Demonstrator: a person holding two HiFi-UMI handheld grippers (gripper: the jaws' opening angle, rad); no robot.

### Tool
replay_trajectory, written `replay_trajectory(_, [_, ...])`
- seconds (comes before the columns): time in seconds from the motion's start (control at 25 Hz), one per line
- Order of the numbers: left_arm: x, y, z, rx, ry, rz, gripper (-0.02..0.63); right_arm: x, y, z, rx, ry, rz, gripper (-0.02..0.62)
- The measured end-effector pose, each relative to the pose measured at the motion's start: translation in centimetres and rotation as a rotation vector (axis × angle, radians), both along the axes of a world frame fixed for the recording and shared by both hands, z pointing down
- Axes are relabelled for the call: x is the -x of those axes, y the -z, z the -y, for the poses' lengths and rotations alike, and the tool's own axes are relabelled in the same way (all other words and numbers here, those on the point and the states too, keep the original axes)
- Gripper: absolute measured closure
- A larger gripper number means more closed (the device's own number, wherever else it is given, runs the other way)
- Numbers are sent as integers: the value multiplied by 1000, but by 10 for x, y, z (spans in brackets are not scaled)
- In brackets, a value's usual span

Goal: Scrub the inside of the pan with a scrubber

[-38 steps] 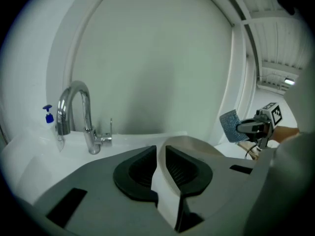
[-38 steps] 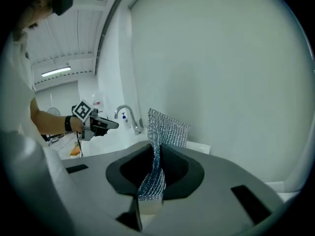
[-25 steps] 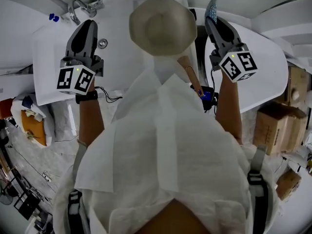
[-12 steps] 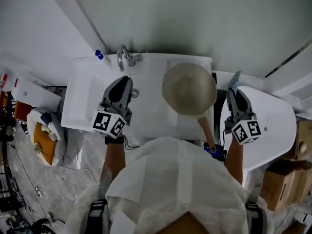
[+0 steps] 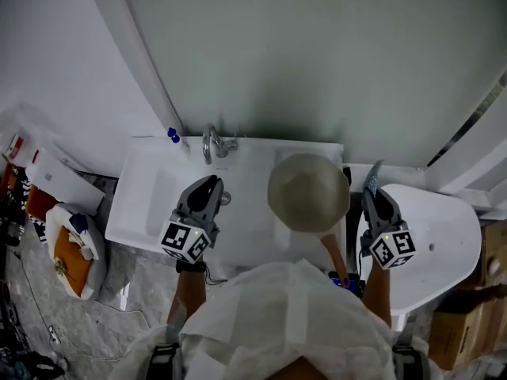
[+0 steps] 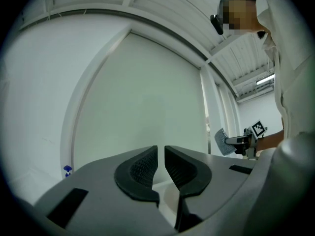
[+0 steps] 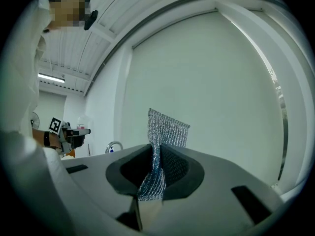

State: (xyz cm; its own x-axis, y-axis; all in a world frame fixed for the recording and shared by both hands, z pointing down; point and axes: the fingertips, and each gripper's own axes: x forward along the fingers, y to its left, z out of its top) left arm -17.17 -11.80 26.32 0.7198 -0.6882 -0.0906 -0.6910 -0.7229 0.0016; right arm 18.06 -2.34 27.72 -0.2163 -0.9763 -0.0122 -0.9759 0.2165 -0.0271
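A beige pan [image 5: 309,192] with a wooden handle [image 5: 333,252] rests at the right end of the white sink [image 5: 158,192]. My right gripper [image 5: 371,192] is just right of the pan and is shut on a silver mesh scrubber [image 5: 371,174]. In the right gripper view the scrubber [image 7: 167,127] stands up between the pads of that gripper [image 7: 158,154]. My left gripper [image 5: 211,182] hovers over the sink basin, left of the pan and apart from it. In the left gripper view the jaws of the left gripper [image 6: 161,154] show a narrow gap with nothing in it.
A chrome faucet [image 5: 214,142] and a small blue-capped bottle [image 5: 173,134] stand at the sink's back edge against the pale wall. A white rounded counter [image 5: 444,228] lies to the right. An orange item [image 5: 71,252] and cardboard boxes [image 5: 459,331] are on the floor.
The head view has tilted up, so more wall shows and the sink, pan and grippers sit lower in the picture. The left gripper has shifted a little over the sink. The right gripper still holds the scrubber.
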Motion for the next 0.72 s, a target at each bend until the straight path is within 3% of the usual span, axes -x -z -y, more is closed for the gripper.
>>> replay_trajectory(0.72, [-7, -9, 26, 66, -63, -19, 551, 3, 8, 21, 46, -1, -49, 549])
